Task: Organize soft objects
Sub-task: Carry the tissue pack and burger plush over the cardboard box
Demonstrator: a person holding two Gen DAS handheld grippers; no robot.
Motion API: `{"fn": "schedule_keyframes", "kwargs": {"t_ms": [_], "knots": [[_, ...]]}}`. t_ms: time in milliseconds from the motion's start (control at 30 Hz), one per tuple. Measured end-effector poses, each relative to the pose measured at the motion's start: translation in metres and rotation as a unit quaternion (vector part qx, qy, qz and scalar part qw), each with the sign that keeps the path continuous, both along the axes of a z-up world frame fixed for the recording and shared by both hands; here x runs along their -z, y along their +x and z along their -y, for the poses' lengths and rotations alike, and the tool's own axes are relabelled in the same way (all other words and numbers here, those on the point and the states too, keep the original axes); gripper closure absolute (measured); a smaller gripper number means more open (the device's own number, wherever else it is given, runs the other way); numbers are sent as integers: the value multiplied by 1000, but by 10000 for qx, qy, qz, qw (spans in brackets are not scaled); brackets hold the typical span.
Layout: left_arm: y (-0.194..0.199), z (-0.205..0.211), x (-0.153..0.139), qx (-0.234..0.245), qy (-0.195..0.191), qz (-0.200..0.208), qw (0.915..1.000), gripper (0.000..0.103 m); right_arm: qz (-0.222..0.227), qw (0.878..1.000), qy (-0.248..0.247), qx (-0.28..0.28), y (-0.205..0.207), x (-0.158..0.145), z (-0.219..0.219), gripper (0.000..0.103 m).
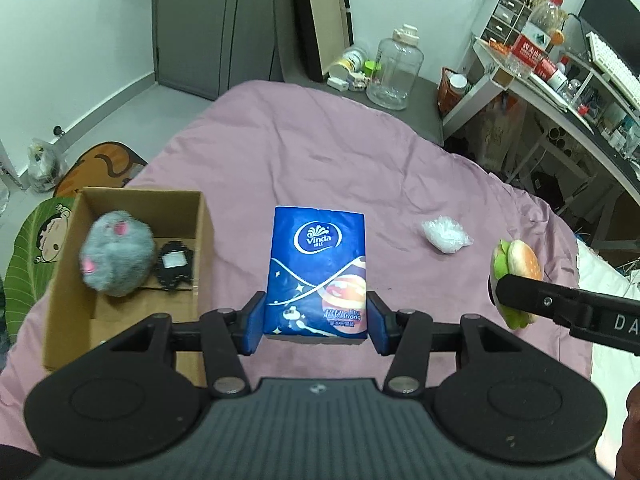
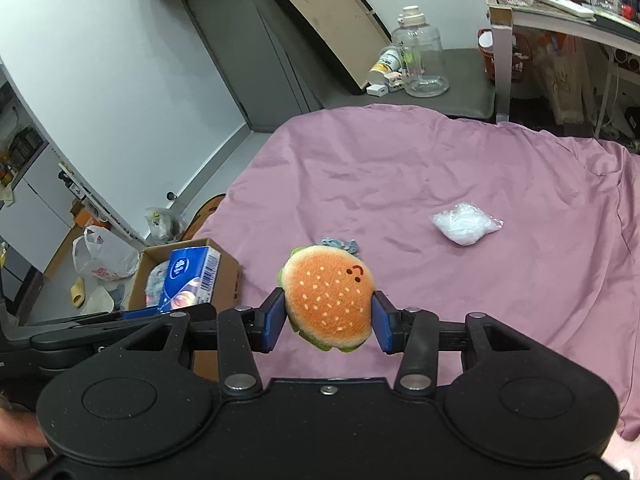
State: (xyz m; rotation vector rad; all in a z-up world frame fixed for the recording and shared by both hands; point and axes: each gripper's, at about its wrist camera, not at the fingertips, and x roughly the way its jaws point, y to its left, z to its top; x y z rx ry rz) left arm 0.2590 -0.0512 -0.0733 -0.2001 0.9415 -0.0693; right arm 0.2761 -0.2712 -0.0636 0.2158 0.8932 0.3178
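My left gripper (image 1: 316,322) is shut on a blue Vinda tissue pack (image 1: 318,272) and holds it above the pink bedsheet, just right of an open cardboard box (image 1: 200,240). In the box lie a grey plush mouse (image 1: 116,258) and a small black item (image 1: 174,266). My right gripper (image 2: 329,322) is shut on a plush hamburger (image 2: 328,304), held above the bed; it shows at the right of the left wrist view (image 1: 518,268). The tissue pack also shows over the box in the right wrist view (image 2: 190,278). A small clear plastic bag (image 2: 466,224) lies on the sheet.
A small blue-grey fabric item (image 2: 340,245) lies on the sheet behind the hamburger. A clear jug (image 1: 394,74) and small bottles stand on a grey bench past the bed's far end. A cluttered desk (image 1: 560,92) stands at the right. Bags and mats lie on the floor left.
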Motion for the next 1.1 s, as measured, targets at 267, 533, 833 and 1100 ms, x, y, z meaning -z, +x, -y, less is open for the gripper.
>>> {"fn": "schedule_keyframes", "kwargs": {"t_ms": [267,533,833,1100], "knots": [[-26,-38,-16,-100,-34,157,9998,53,116,9999,5,-36,-19,-12,-27,58],[-41,-78,-26,-219,13,241,9995,53,172,9997,13,-162,-27,-15,-60,58],[-48,-120,-28,-338,-21,259,9991,53,244,9993,-57,-278,-33,-18,-96,58],[-48,-153,-24,-422,-42,222,9989,53,255,9991,-40,-346,-29,-17,-118,58]]}}
